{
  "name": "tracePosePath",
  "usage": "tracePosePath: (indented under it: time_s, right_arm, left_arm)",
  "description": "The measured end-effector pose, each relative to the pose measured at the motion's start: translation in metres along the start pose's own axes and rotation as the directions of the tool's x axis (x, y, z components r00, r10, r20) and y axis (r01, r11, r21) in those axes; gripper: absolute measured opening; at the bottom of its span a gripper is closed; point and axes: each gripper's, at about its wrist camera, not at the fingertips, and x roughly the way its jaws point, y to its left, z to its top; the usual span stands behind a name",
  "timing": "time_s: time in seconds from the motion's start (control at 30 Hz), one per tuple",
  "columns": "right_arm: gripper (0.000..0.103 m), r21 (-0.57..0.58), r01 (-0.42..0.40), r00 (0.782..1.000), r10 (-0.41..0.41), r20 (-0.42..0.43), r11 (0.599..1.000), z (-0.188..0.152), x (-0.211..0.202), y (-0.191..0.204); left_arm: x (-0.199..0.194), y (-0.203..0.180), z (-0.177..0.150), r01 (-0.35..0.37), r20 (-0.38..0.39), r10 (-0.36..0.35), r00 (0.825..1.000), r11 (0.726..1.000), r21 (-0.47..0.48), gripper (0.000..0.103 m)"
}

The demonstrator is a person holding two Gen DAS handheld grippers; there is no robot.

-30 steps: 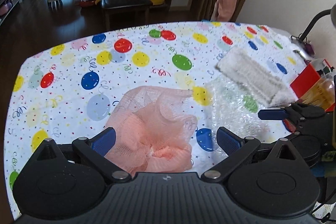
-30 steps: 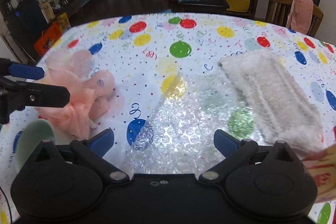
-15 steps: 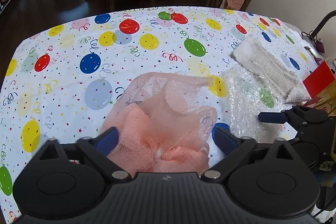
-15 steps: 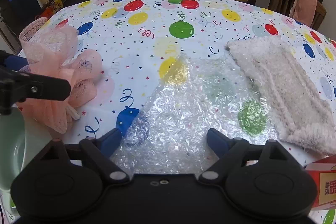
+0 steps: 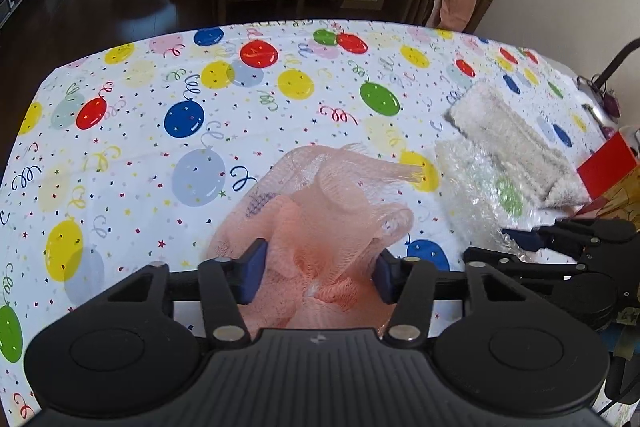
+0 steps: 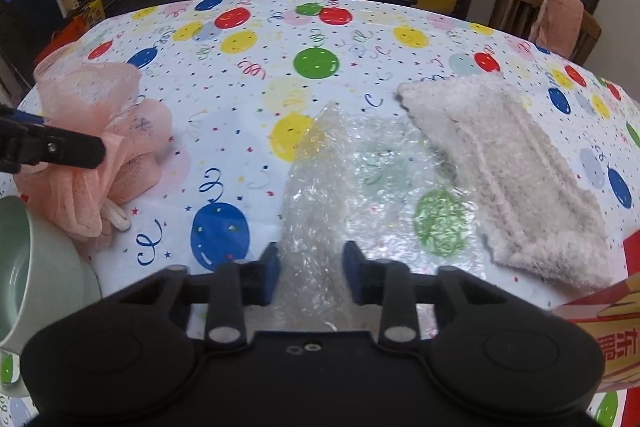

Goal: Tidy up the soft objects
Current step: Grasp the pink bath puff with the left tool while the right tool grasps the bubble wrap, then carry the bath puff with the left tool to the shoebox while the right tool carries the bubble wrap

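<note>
Green bowl (image 6: 36,267) beside pink mesh pouf (image 6: 100,131), contents hidden

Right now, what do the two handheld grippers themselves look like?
Both match: the left gripper and right gripper have matte black plastic bodies, two round domed housings, angled linkage arms with silver rivets, and blue fingertip pads. No hands or sleeves show.

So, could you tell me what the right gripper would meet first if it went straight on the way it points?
The bubble wrap: the right gripper already has a fold between its pads, which have just been closing on it.
</note>
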Motion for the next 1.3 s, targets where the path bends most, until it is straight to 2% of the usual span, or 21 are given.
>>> tracePosePath:
  time_s: [0.1,0.37,0.63,0.9,1.03,1.3]
  right_arm:
    - [0.017,0.017,-0.009,1.000,0.009,0.008,1.000,-0.001,-0.005,-0.005]
    - [0.010,0.028,-0.046,0.997,0.044,0.063,0.999,-0.005,-0.032,-0.013]
    - [0.010,0.019,-0.120,0.986,0.117,0.120,0.993,-0.008,-0.080,-0.020]
    - [0.010,0.004,-0.205,0.961,0.201,0.188,0.979,-0.013,-0.140,-0.032]
    - [0.010,-0.009,-0.238,0.950,0.235,0.206,0.971,-0.019,-0.171,-0.042]
    - [0.010,0.041,-0.296,0.926,0.276,0.257,0.954,-0.032,-0.228,-0.078]
  left_arm:
    - [-0.004,0.003,0.001,0.008,0.016,-0.007,1.000,1.000,-0.014,0.033]
    - [-0.018,0.009,0.000,-0.007,0.061,0.009,0.998,0.999,-0.031,0.025]
    - [-0.043,0.014,0.002,-0.018,0.108,0.024,0.994,0.998,-0.053,0.024]
    - [-0.084,0.011,0.006,-0.002,0.173,0.015,0.985,0.997,-0.075,0.024]
    - [-0.110,-0.002,0.006,0.017,0.211,-0.004,0.977,0.998,-0.059,0.024]
    - [-0.159,-0.045,0.004,0.053,0.253,-0.052,0.966,0.999,0.002,0.024]
